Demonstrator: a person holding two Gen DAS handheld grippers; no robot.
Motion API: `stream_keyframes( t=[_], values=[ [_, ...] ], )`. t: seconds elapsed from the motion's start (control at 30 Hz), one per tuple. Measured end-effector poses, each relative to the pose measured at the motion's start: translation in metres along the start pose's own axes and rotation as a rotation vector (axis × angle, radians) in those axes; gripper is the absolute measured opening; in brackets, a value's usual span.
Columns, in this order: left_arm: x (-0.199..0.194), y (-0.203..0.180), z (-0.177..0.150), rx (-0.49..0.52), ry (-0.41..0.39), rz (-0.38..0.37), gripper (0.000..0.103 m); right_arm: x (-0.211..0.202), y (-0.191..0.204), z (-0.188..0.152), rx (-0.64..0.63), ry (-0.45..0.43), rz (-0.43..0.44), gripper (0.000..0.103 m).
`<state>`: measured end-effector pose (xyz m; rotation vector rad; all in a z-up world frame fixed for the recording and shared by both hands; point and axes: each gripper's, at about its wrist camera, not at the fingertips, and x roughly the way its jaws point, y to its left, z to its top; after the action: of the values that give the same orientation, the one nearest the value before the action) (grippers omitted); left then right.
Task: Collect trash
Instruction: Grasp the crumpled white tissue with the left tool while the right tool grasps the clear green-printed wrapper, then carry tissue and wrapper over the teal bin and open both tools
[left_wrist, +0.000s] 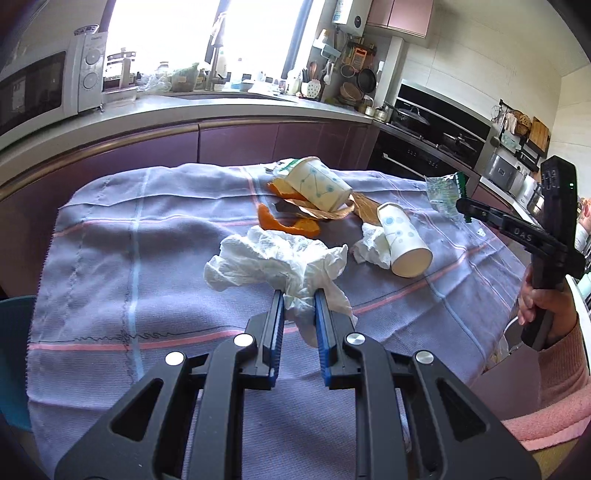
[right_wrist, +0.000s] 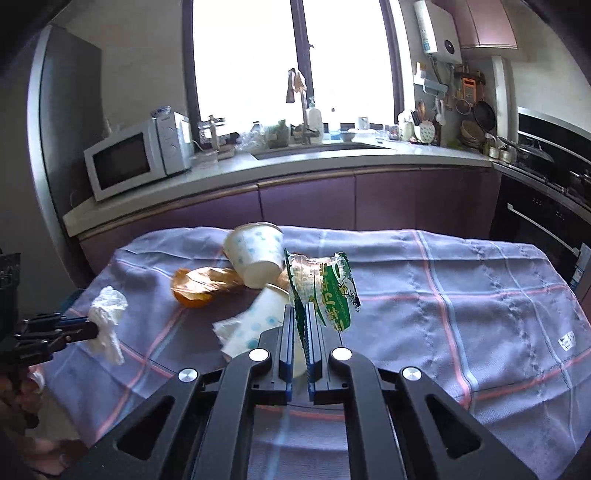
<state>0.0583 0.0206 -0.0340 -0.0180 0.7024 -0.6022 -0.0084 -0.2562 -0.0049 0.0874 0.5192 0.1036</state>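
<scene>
Here, a crumpled white tissue (left_wrist: 280, 262) sat clamped in the left gripper (left_wrist: 299, 306), while the right gripper (right_wrist: 302, 325) pinched a crinkly clear-and-green wrapper (right_wrist: 321, 284). At twelve o'clock two paper cups (left_wrist: 317, 182) (left_wrist: 404, 240) lay tipped beside orange peel (left_wrist: 291, 223) on the checked cloth (left_wrist: 110, 266), whose near side stayed bare.

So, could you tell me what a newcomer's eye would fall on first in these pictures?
Probably the two loaded grippers: the left gripper is shut on a crumpled white tissue, and the right gripper pinches a green-printed clear wrapper held above the cloth. Behind them sits a litter heap mid-table: two tipped paper cups, orange peel and another tissue wad.
</scene>
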Motion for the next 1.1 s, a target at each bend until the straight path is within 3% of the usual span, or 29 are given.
stream_keyframes(
  t=[0.2,0.37,0.53,0.77,1.1],
  values=[
    [-0.044,0.036,0.002,-0.034,-0.070,0.106,0.017,0.004,0.068,0.022,-0.079,-0.022,0.258,0.005],
    [-0.087,0.077,-0.002,-0.088,-0.122,0.216,0.017,0.031,0.132,0.034,-0.143,0.014,0.461,0.005],
    [-0.127,0.123,-0.011,-0.145,-0.153,0.341,0.017,0.061,0.198,0.044,-0.232,0.068,0.612,0.005],
    [-0.164,0.190,-0.029,-0.241,-0.147,0.484,0.017,0.101,0.279,0.051,-0.345,0.150,0.752,0.005],
    [-0.160,0.254,-0.055,-0.315,-0.065,0.555,0.017,0.155,0.358,0.040,-0.432,0.269,0.819,0.005]
  ],
)
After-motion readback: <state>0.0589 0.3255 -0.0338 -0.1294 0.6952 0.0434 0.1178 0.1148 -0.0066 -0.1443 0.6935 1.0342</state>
